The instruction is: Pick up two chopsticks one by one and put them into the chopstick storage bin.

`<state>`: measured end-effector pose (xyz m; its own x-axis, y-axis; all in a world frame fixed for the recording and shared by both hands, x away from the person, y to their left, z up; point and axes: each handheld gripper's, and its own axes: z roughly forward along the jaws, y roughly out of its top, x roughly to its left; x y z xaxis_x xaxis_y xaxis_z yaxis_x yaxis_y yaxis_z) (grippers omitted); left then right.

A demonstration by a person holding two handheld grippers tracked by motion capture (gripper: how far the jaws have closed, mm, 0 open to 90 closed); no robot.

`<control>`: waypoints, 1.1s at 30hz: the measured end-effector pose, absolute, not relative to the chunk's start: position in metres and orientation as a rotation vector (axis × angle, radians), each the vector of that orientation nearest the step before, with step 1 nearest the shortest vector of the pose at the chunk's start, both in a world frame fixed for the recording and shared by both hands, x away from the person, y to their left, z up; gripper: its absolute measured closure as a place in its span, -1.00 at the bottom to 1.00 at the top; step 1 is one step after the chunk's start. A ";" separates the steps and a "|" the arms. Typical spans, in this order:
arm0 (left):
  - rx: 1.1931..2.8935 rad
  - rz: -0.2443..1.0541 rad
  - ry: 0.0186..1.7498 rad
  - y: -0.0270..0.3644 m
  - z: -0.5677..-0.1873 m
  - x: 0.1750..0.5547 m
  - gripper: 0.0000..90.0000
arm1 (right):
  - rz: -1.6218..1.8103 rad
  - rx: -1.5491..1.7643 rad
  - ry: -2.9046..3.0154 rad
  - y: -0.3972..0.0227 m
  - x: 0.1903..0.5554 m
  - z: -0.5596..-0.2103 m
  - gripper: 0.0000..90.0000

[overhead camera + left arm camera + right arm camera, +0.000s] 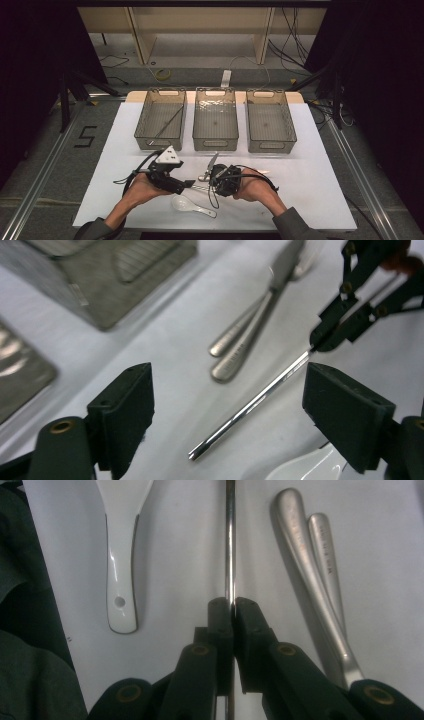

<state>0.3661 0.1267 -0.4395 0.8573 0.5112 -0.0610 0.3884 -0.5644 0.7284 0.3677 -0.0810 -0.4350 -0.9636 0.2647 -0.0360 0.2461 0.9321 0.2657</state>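
Nearest the person, a white ceramic spoon (192,205) lay flat on the white bench (310,190), its bowl toward the left hand and its handle pointing right. Just beyond it, the two hands met at the middle of the bench. The right hand-held gripper (216,186) had its jaws pressed together on a thin metal chopstick (230,540); in the right gripper view the rod ran straight up from between the black pads, with the white spoon's handle to one side and two steel cutlery handles (312,555) lying side by side on the other. The left hand-held gripper (189,183) stood spread, no pad touching anything. In the left gripper view the chopstick (250,407) lay slantwise between its two wide-set pads, its free end low on the bench and its far end pinched in the other gripper's tips; the rod passed nearer the right-hand pad than the other one. The steel handles rested just beyond the chopstick, near but apart from it.

Farther off, three clear plastic bins stood in a row across the bench. The left bin (161,120) held a thin rod leaning diagonally inside it. The middle bin (215,120) and the right bin (270,121) stood beside it, narrow gaps between them.
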 end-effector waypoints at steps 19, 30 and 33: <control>2.423 0.008 0.353 0.087 -0.470 0.382 0.19 | 0.398 0.345 2.999 -0.078 0.366 -0.424 0.93; 2.478 0.029 0.234 0.080 -0.466 0.377 0.67 | 0.415 0.286 3.004 -0.077 0.364 -0.422 0.93; 2.487 0.038 0.187 0.081 -0.460 0.375 0.74 | 0.431 0.237 3.003 -0.079 0.364 -0.420 0.92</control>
<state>0.3747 0.0806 -0.4596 0.9895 0.1437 -0.0181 0.1254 -0.7875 0.6035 0.3638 -0.0791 -0.4195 -0.9831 0.1673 -0.0748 0.1395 0.9479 0.2863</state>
